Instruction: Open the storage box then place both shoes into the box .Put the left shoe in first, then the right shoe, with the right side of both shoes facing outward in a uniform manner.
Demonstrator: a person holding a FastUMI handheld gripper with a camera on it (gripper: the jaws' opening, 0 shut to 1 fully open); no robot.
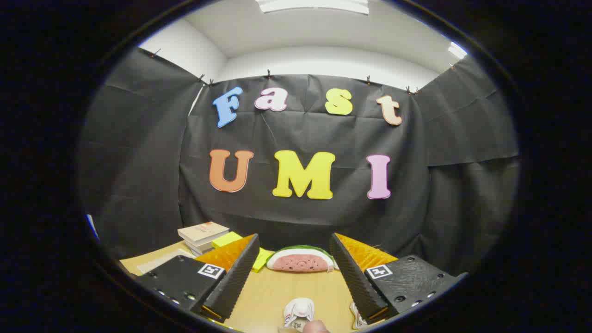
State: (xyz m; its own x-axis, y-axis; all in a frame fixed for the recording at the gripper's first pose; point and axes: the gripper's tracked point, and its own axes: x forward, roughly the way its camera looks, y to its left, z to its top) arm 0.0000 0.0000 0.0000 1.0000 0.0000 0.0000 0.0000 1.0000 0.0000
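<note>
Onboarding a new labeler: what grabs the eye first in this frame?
First, the gripper itself: its two black ribbed fingers with orange backs stand wide open over the wooden table, holding nothing. Between and beyond them, against the wall, lies a watermelon-slice toy; a small white shoe sits on the table near the fingers' base. Beyond the finger on the view's left sits a stack of books beside yellow sheets.

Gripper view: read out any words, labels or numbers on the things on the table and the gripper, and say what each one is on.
Stack of books: small print on the top cover, too blurred to read.
Marker tags on the gripper: black-and-white patterns, no words; the jaws stand open, holding nothing.
White shoe between the jaws: tiny coloured marks, too small to read.
Nothing here can be quoted.
</note>
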